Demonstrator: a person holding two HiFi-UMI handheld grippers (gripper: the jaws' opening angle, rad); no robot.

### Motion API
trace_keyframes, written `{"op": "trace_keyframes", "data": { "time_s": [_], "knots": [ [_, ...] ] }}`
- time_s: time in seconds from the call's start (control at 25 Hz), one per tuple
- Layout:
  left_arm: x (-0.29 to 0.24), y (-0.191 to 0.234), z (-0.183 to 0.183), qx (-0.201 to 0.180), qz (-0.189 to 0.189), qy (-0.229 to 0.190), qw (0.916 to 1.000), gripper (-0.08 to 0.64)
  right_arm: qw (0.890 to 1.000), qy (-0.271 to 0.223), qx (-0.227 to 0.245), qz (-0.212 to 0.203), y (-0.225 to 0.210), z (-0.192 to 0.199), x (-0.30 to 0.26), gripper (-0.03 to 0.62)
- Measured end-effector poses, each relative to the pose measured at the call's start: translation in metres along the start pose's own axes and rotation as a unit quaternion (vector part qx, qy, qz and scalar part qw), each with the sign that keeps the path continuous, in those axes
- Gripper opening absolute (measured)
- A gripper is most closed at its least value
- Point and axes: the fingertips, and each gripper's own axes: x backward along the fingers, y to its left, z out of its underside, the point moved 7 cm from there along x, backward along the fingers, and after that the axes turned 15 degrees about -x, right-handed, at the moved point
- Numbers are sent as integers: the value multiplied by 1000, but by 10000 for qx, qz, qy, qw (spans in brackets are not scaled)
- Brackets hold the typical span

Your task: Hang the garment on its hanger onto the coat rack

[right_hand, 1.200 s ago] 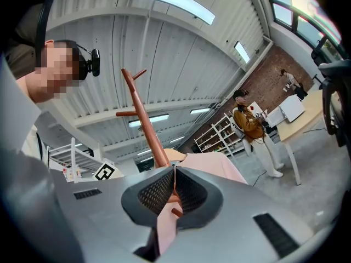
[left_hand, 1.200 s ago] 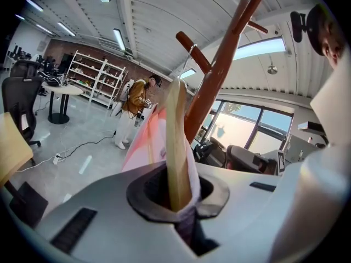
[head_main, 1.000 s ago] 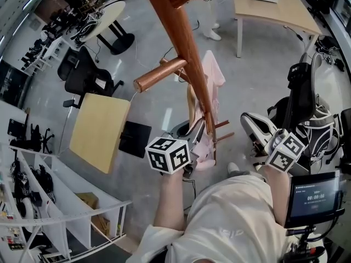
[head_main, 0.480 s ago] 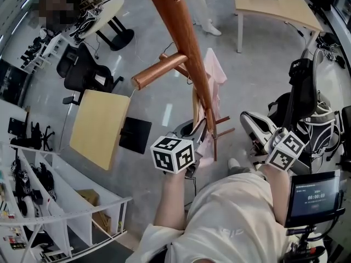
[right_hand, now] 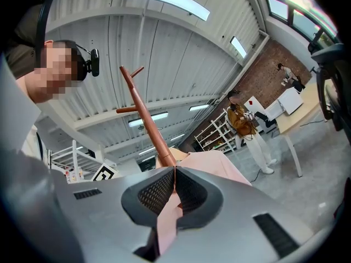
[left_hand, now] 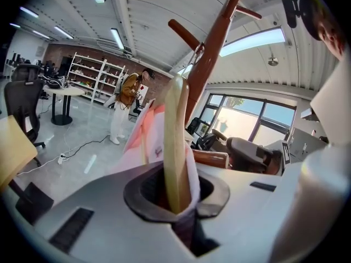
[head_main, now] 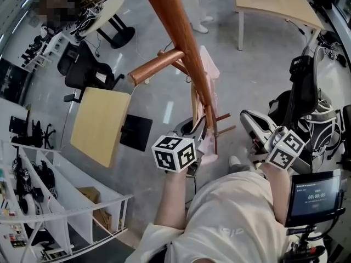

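Between the left jaws: the left gripper (left_hand: pixel 176 199) is pressed together on the lower end of a pale wooden hanger (left_hand: pixel 175 141), with some of the pink garment (left_hand: pixel 148 141) caught beside the wood.
Hanger's long axis: close to upright, rising straight out of the jaws and away from the hand.
Garment: draped over the hanger, held up off the floor and lying along the near side of the rack in the head view.
Right gripper: the right gripper (right_hand: pixel 174 193) is closed flat, pinching a thin fold of the same pink cloth.
Coat rack: the brown coat rack (head_main: pixel 186 37) slants up directly behind the hanger. Whether they touch or are just beside each other I cannot tell.
Peg: the nearest peg (head_main: pixel 156 67) juts out to the left of the garment, above the left gripper.
Hook: too small to tell whether it already sits over a peg.
Nearer hand: the left, just beside the rack. The right is well apart, off to the side.
Judgement: the hang depends on the left gripper carrying the hanger's top up and across to that peg, while the right only steadies the cloth.
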Motion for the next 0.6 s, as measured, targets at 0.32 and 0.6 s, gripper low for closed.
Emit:
{"op": "trace_keyframes", "data": {
  "time_s": [0.32,0.6],
  "knots": [
    [10,-5,0,-41,8,-61,10000,59,9999,21,-40,-100,3,3,3,12],
    [21,-8,-4,-168,-96,-131,9997,103,9997,65,-72,-218,9,3,2,12]
  ]
}}
